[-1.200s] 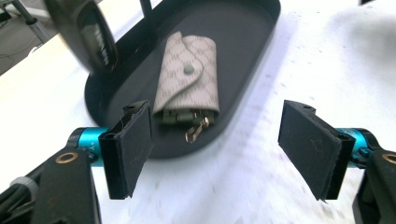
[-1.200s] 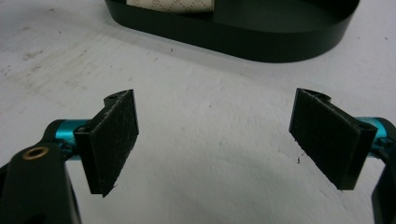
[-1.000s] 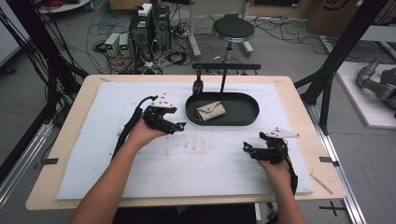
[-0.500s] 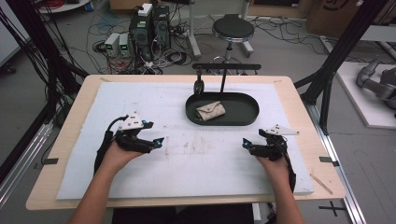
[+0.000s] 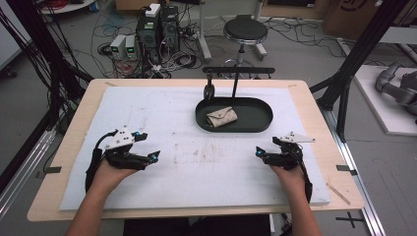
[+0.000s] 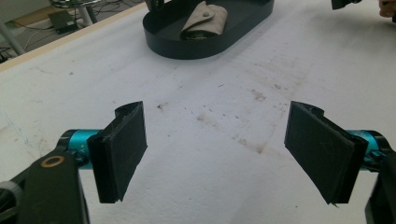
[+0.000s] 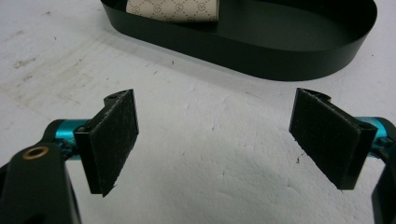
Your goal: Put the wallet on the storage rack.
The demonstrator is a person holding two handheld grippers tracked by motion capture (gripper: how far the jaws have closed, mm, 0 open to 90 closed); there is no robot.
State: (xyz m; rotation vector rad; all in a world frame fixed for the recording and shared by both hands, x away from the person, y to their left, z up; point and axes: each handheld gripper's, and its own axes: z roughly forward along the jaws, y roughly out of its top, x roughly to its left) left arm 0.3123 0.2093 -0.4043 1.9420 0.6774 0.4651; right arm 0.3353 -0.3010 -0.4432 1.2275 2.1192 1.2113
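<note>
Your left gripper (image 5: 153, 158) has come back from beside the black oval tray (image 5: 260, 123) to the near left of the white mat (image 5: 162, 113); its jaws have just been opening and now stand wide with nothing between them, pads (image 6: 122, 149) over bare mat. Your right gripper (image 5: 259, 152) has kept its place at the near right, jaws also spread wide and empty. The beige pouch (image 5: 221, 116) lies inside the tray, toward its left end, well apart from both grippers.
</note>
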